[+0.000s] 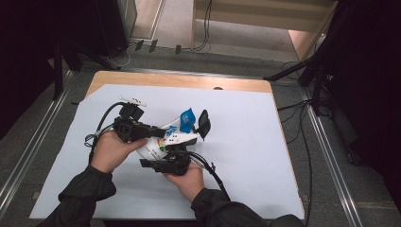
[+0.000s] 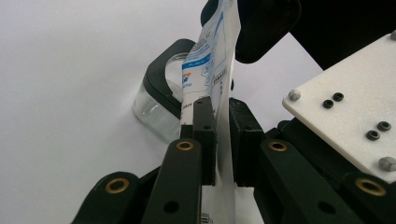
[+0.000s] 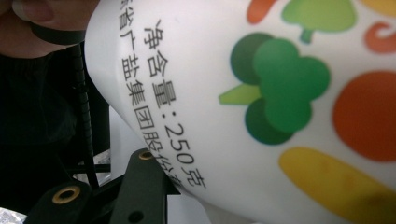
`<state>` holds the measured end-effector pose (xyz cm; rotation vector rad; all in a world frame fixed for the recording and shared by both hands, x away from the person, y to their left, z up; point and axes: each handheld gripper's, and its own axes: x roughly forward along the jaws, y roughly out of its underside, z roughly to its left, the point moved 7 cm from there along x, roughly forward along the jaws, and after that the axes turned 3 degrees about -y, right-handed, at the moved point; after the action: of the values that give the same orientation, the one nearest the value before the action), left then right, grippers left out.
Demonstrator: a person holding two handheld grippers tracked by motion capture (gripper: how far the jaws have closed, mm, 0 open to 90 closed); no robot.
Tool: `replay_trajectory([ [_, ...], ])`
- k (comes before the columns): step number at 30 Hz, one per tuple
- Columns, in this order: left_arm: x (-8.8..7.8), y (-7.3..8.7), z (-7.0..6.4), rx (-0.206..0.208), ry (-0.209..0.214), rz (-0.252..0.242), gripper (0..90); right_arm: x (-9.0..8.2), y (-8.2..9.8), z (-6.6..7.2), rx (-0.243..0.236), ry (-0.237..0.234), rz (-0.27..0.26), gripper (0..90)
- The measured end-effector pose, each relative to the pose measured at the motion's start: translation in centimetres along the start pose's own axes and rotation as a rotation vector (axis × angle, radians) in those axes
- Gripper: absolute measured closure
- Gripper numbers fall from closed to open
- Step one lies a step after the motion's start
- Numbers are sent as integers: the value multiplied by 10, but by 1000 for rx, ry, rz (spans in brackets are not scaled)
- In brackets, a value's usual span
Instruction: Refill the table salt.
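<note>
A white pouch [image 1: 156, 147] with a blue top and a vegetable print is held above the white sheet between both grippers. My left gripper [image 1: 163, 134] points to the right. In the left gripper view its pads [image 2: 205, 140] pinch the pouch's [image 2: 210, 60] thin flat edge. My right gripper [image 1: 176, 150] comes from below and holds the pouch's full body. In the right gripper view the printed pouch [image 3: 210, 93] lies tight against the one jaw that shows at the lower left; the other jaw is hidden behind it.
A clear container with a black rim [image 2: 161, 93] stands on the sheet just beyond the pouch. A white sheet [image 1: 246, 142] covers the wooden table [image 1: 179, 80]. Cables trail from both grippers; stands and more cables crowd the floor around the table.
</note>
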<state>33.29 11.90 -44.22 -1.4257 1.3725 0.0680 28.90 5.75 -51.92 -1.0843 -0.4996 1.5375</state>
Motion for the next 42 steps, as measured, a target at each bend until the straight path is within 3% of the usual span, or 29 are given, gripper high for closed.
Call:
replay_trajectory([
  [8, 0, 0, 1, -16, 21, -1, 826, 0, 0, 0, 6, -7, -4, 649],
  [42, 4, -2, 1, 6, 19, 3, 809, -4, -1, 1, 39, -19, -10, 660],
])
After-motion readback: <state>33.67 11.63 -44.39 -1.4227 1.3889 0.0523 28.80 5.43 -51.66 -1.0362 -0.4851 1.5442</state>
